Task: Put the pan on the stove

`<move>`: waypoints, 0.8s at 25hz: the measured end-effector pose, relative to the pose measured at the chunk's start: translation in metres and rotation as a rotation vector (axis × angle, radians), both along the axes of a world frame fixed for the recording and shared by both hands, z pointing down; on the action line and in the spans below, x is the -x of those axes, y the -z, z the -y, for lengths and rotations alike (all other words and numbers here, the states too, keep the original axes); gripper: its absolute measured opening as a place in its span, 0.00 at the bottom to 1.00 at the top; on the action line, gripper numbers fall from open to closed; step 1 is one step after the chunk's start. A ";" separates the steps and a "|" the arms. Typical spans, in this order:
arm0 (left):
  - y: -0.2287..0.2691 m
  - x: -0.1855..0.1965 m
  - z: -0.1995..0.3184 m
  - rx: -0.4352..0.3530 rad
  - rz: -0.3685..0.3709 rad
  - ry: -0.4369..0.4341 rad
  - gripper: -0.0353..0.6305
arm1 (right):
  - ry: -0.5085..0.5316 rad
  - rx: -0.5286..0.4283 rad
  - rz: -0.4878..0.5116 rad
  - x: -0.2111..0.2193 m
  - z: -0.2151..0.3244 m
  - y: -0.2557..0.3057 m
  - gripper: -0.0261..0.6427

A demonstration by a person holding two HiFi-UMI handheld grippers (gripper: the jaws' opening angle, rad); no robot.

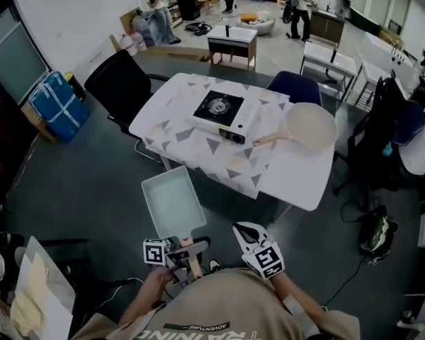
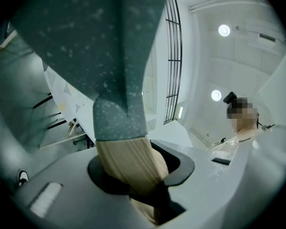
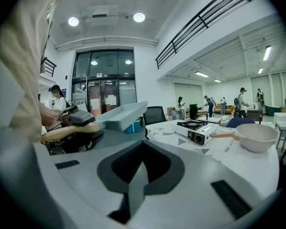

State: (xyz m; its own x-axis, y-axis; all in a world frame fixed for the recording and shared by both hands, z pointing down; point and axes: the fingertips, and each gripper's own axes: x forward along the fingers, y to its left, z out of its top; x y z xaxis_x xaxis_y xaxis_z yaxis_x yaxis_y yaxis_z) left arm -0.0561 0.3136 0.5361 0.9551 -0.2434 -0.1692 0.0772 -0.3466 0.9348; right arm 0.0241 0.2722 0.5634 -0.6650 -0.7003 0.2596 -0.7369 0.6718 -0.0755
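Note:
On the patterned tablecloth stands a white portable stove (image 1: 223,113) (image 3: 195,130) with a black burner top. To its right rests a round cream pan (image 1: 310,127) (image 3: 256,136), its wooden handle pointing at the stove. My left gripper (image 1: 183,252) (image 2: 133,175) is shut on the wooden handle of a rectangular pale grey pan (image 1: 172,202) (image 2: 95,46) (image 3: 120,115), held level over the floor in front of the table. My right gripper (image 1: 249,234) (image 3: 140,171) is beside it, shut with nothing in it, facing the table.
The white table (image 1: 297,183) is ahead. A black office chair (image 1: 120,85) stands at its left and a blue chair (image 1: 295,88) behind it. A blue bag (image 1: 57,105) lies at the left wall. Desks and a black bag (image 1: 377,234) are at the right; people stand far back.

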 end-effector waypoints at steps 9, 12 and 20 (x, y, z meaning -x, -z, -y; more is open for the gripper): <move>-0.009 0.031 -0.002 0.032 -0.039 -0.018 0.23 | -0.106 0.028 0.012 0.021 0.004 -0.002 0.04; -0.012 0.039 -0.002 0.045 -0.043 -0.006 0.23 | -0.103 0.033 0.008 0.029 0.006 -0.003 0.04; -0.013 0.042 0.011 0.063 -0.050 -0.004 0.23 | -0.070 0.043 -0.006 0.038 0.023 -0.014 0.04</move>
